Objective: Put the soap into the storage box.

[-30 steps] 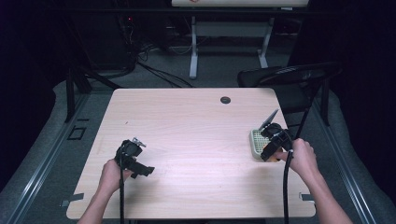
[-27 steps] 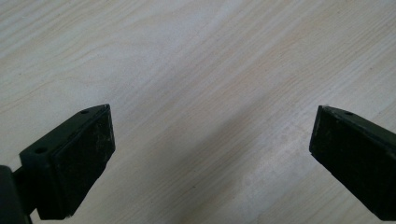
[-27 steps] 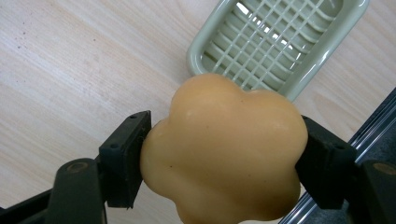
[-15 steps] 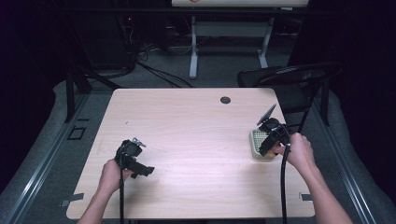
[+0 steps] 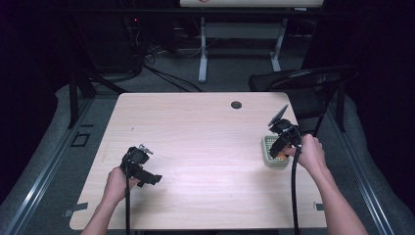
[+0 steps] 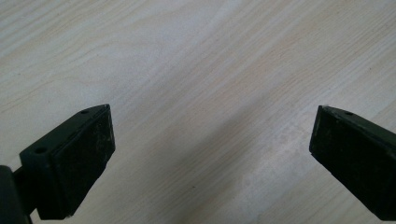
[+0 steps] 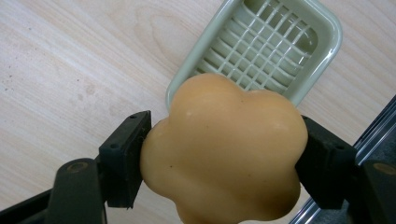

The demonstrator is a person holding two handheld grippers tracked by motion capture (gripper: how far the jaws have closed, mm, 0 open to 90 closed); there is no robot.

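At the table's [image 5: 195, 147] right edge, the right gripper [image 7: 224, 154] clamps a lobed, flower-shaped orange soap [image 7: 224, 149] between its two jaws, holding it just above the near end of a pale green slatted soap dish [image 7: 280, 42]. The soap's broad face points at the camera, and its long axis cannot be told; the dish's long side runs along the table's right edge. Near the front-left corner, the left gripper [image 6: 212, 144] hangs over bare wood, jaws wide and empty.

The left gripper [image 6: 210, 154] hangs with jaws wide apart over the wooden table [image 6: 201, 70].
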